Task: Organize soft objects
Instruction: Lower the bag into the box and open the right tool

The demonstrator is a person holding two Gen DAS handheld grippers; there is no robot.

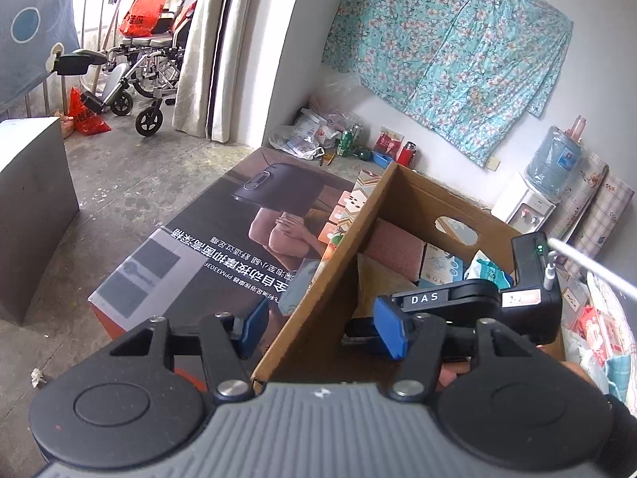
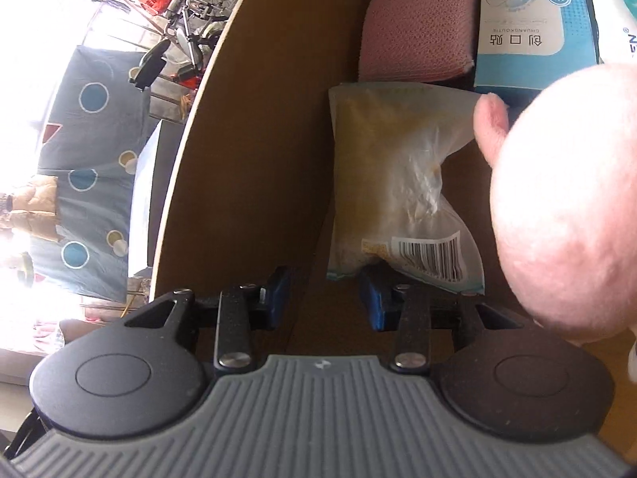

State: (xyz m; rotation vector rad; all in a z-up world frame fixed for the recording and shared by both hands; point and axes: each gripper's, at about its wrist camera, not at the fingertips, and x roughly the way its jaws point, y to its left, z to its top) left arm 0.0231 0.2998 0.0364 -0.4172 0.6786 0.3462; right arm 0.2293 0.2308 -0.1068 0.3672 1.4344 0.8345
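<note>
On the left wrist view my left gripper [image 1: 318,330] straddles the near wall of the cardboard box [image 1: 318,279]: one blue pad is outside, the other inside, jaws moderately apart, and I cannot tell whether they pinch the wall or merely bracket it. Inside lie a pink sponge [image 1: 398,245], a plaster box [image 1: 440,267] and a wipes pack [image 1: 487,267], with my right gripper [image 1: 473,302] reaching in across them. On the right wrist view that right gripper [image 2: 324,294] has its jaws partly apart with nothing between them; a clear bag [image 2: 398,183] of pale filling lies on the box floor, its lower edge just above the right-hand pad. A pale rounded blob, probably a finger close to the lens [image 2: 557,199], hides the right side of the scene. My worry is the bag: its slack film could catch on that pad and drag out if I withdraw carelessly. If the left jaws hold the wall loosely, the box could shift. The blocked view could make me bump the plaster box unseen
</note>
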